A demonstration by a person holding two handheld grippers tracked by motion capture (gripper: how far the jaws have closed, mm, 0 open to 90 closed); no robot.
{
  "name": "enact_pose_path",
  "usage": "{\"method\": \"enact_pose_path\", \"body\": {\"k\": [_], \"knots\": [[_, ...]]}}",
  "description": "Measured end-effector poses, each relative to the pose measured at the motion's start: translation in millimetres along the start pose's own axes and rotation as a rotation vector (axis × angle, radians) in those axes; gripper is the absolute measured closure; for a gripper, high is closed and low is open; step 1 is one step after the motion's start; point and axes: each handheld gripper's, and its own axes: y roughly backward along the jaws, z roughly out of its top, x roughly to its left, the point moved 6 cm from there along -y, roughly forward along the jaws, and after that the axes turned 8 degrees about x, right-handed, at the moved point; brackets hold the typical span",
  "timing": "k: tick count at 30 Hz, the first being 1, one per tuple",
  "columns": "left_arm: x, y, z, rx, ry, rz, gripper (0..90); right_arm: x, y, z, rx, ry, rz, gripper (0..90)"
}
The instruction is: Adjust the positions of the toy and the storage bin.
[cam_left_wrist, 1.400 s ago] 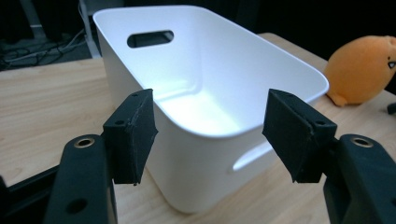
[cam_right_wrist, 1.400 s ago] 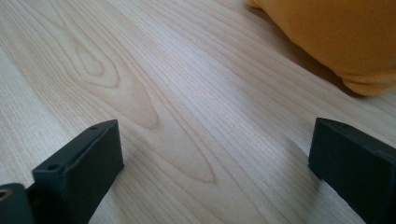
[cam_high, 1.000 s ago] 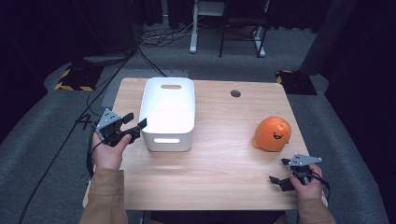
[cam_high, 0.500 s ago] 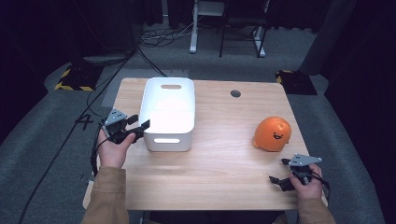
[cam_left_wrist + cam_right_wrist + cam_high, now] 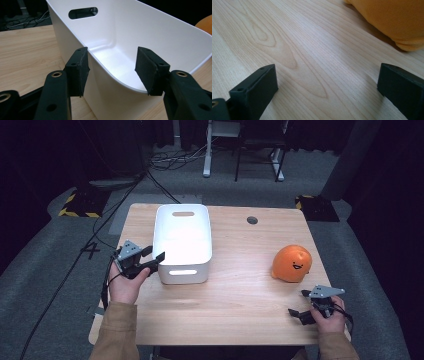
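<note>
Between the matt black, slightly rough pads of the left gripper runs the smooth, glossy white plastic wall of the bin. Under the right gripper lies pale wood-grain table, satin smooth; beyond its jaws sits a soft-looking matt orange toy

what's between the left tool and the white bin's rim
Nothing visible. The left tool already straddles the near corner of the white bin's rim, one pad outside, one inside; its jaws have just been closing, not yet pressing.

No words, labels, brands or numbers can be read anywhere. The orange toy bears only a drawn smiling face.
</note>
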Motion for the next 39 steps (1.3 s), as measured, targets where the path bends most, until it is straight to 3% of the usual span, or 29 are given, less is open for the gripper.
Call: {"method": "enact_pose_path", "body": {"k": [11, 15, 19, 23, 28, 33, 35, 37, 39], "knots": [[-24.7, 0.6, -2.6, -0.007, -0.051, -0.043, 45.0, 0.0, 0.0, 0.0, 0.001, 0.001, 0.0, 2.8], [-33.9, 0.0, -3.8, -0.02, -0.049, -0.061, 45.0, 0.0, 0.0, 0.0, 0.0, 0.0, 0.0, 2.8], [-40.1, -0.6, -4.1, -0.025, -0.064, -0.058, 45.0, 0.1, -0.1, 0.0, 0.0, 0.001, 0.002, 2.8], [-53.2, -0.5, -4.7, -0.022, -0.08, -0.099, 46.4, 0.0, 0.0, 0.0, 0.0, 0.001, 0.0, 2.8], [-65.9, -2.7, -4.7, -0.024, -0.106, -0.116, 46.6, 0.1, 0.0, 0.0, 0.001, 0.001, 0.002, 2.8], [-75.4, -3.9, -5.3, -0.022, -0.088, -0.115, 47.3, 0.1, -0.1, 0.0, 0.001, 0.001, 0.002, 2.8], [-80.3, -4.5, -5.1, -0.023, -0.117, -0.108, 47.5, 0.0, 0.0, 0.0, 0.0, 0.0, 0.0, 2.8], [-83.6, -4.4, -5.4, -0.018, -0.119, -0.116, 47.8, 0.1, -0.1, 0.0, 0.001, 0.001, 0.002, 2.8], [-88.7, -3.7, -5.3, -0.01, -0.164, -0.112, 48.4, 0.0, 0.0, 0.0, 0.0, 0.0, 0.0, 2.8]]}}
